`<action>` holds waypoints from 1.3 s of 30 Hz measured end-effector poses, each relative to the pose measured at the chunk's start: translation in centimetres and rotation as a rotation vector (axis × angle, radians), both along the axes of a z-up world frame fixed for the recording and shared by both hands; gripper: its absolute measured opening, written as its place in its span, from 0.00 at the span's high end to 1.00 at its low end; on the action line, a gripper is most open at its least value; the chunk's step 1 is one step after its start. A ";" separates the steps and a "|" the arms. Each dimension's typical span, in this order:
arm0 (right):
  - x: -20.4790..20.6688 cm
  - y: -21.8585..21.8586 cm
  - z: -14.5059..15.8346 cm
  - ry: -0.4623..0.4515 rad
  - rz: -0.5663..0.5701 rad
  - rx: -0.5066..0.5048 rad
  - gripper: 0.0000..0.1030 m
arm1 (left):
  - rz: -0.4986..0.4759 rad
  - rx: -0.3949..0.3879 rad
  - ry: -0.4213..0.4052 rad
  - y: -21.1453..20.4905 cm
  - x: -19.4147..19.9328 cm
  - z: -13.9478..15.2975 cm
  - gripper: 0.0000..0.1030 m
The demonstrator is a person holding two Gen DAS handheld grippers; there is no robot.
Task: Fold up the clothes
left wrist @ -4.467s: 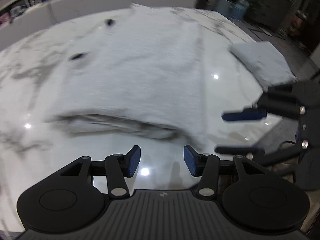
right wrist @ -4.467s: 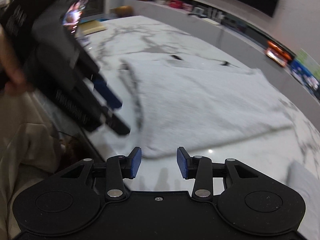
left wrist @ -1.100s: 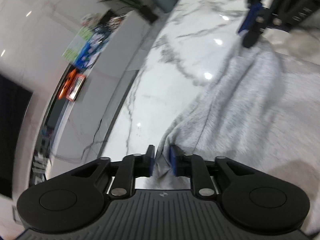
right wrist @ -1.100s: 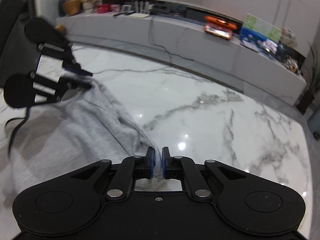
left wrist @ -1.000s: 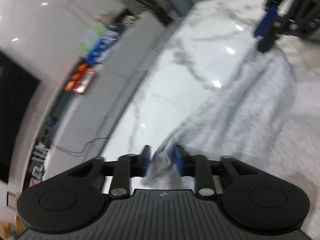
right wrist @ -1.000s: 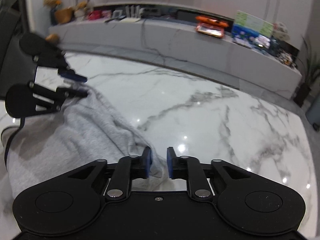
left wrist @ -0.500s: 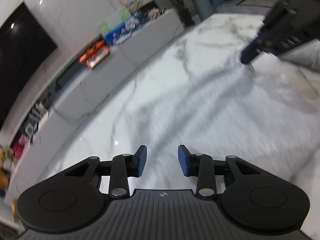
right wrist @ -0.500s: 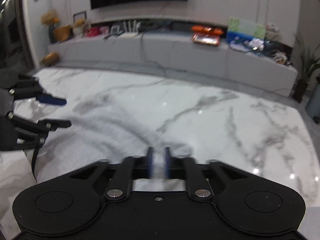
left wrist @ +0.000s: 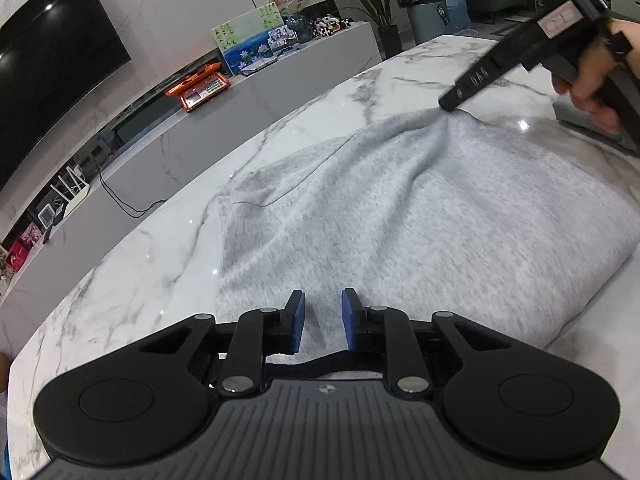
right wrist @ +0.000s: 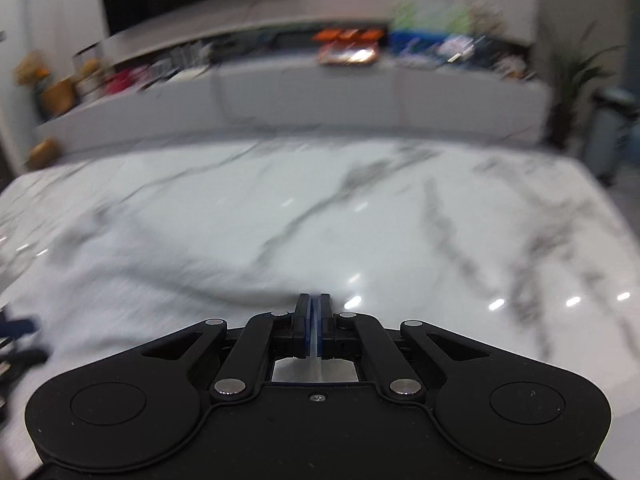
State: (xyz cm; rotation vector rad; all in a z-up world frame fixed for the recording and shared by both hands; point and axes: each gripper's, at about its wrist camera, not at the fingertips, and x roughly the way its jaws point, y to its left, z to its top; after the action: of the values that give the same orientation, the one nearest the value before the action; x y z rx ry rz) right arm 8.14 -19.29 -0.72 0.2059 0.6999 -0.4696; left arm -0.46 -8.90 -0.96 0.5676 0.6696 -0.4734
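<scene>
A light grey garment (left wrist: 440,232) lies bunched on the white marble table (left wrist: 160,264). My left gripper (left wrist: 322,316) hovers over its near edge. The jaws are closing, and the cloth lies under the gap with the pads not pressing on it. My right gripper (left wrist: 448,104), held by a hand (left wrist: 588,84), meets the garment's far corner, where the cloth rises in a ridge to its tip. In the blurred right wrist view that gripper (right wrist: 315,312) is shut, with a thin pale strip of cloth between the pads. The garment (right wrist: 120,288) spreads to its left.
A folded grey piece (left wrist: 592,124) lies by the right hand. Beyond the table's far edge runs a long low ledge with an orange scale (left wrist: 200,86), boxes and a black screen. A plant and a bin (left wrist: 432,12) stand at the back right.
The left gripper let go of the cloth corner, opened and swung round over the garment. The right gripper opened briefly, then shut again at the far corner. The garment dropped onto the table.
</scene>
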 end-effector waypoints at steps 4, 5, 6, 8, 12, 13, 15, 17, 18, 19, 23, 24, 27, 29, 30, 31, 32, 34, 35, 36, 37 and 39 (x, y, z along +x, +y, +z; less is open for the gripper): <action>-1.4 -0.7 0.5 -0.020 -0.015 0.076 0.59 | 0.070 -0.057 -0.026 1.4 0.2 0.6 0.68; -1.9 -0.5 0.7 -0.026 -0.007 0.082 0.50 | 0.100 -0.074 -0.028 1.8 0.5 0.8 0.57; -2.2 -0.2 0.8 -0.030 -0.002 0.090 0.49 | 0.142 -0.112 -0.023 2.6 0.8 1.1 0.53; -2.8 0.3 1.0 -0.029 0.001 0.103 0.47 | 0.225 -0.206 0.000 4.2 1.6 1.6 0.52; -3.4 1.4 1.3 -0.023 -0.013 0.123 0.41 | 0.318 -0.376 0.075 6.7 3.1 1.9 0.46; -3.8 1.6 1.4 -0.027 -0.028 0.138 0.38 | 0.330 -0.420 0.102 7.2 3.4 1.9 0.45; -4.7 2.1 1.4 -0.034 -0.057 0.170 0.33 | 0.363 -0.494 0.156 8.0 4.2 1.5 0.41; -5.3 2.5 1.1 -0.039 -0.083 0.192 0.33 | 0.401 -0.522 0.195 8.2 4.7 1.1 0.41; -5.6 2.7 1.0 -0.040 -0.096 0.203 0.33 | 0.411 -0.517 0.199 8.2 4.9 1.0 0.41; -5.6 2.8 0.6 -0.029 -0.098 0.202 0.33 | 0.416 -0.507 0.196 8.0 5.0 0.9 0.41; -4.8 2.8 -0.1 -0.001 -0.082 0.185 0.33 | 0.419 -0.475 0.201 7.5 5.3 0.5 0.39; -4.7 2.7 -0.2 0.003 -0.082 0.186 0.33 | 0.419 -0.475 0.206 7.6 5.4 0.3 0.39; -4.3 2.7 -0.7 0.014 -0.073 0.188 0.33 | 0.427 -0.463 0.217 7.5 5.7 -0.2 0.38; -4.1 2.7 -0.9 0.018 -0.063 0.190 0.33 | 0.429 -0.463 0.219 7.4 5.9 -0.3 0.38; -4.1 2.7 -0.9 0.019 -0.060 0.190 0.33 | 0.429 -0.466 0.221 7.3 6.0 -0.4 0.37; -4.1 2.8 -1.0 0.022 -0.057 0.189 0.32 | 0.430 -0.466 0.221 7.3 6.0 -0.5 0.37; -4.0 2.9 -1.1 0.023 -0.053 0.184 0.32 | 0.431 -0.465 0.220 7.3 6.0 -0.6 0.36; -3.9 3.1 -1.2 0.024 -0.046 0.173 0.32 | 0.430 -0.462 0.215 7.1 6.0 -0.7 0.35; -3.8 3.2 -1.2 0.025 -0.039 0.167 0.31 | 0.426 -0.457 0.210 7.0 6.0 -0.7 0.35; -3.8 3.4 -1.3 0.024 -0.034 0.164 0.31 | 0.421 -0.451 0.204 6.9 5.9 -0.8 0.34; -3.6 3.7 -1.3 0.023 -0.019 0.161 0.31 | 0.417 -0.446 0.198 6.9 5.9 -0.9 0.34; -3.5 4.2 -1.4 0.023 0.003 0.155 0.31 | 0.410 -0.440 0.190 6.8 5.9 -0.8 0.33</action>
State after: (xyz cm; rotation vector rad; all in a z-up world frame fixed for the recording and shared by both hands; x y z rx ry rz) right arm 4.68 -15.11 -2.08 0.3452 0.7599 -0.4162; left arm 5.41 -2.13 -1.81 -0.0356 0.8103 -0.2755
